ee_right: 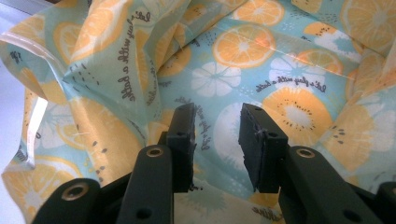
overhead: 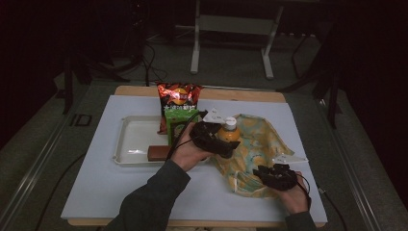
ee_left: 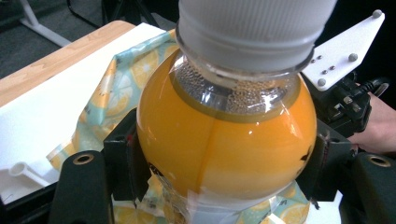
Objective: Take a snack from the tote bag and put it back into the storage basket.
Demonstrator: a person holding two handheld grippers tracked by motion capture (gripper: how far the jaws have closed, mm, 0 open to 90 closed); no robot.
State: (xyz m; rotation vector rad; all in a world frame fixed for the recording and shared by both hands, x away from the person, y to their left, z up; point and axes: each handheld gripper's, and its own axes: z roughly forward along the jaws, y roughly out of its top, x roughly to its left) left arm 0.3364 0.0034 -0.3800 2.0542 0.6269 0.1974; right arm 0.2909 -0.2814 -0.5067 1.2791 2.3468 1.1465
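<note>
Apparent task: packing snacks and a drink into the fruit-print bag; a judgement, none being stated.
Left gripper: clamped across the belly of the orange drink bottle, held over the bag's near-left part.
Right gripper: jaws narrowly apart, nothing between them, aimed at the bag's cloth; by the bag's near edge in the high view.
Done: bottle grasped and brought to the bag.
Left: bottle not yet released; chip bag, green packet and brown bar at the white tray, outside the bag.
</note>
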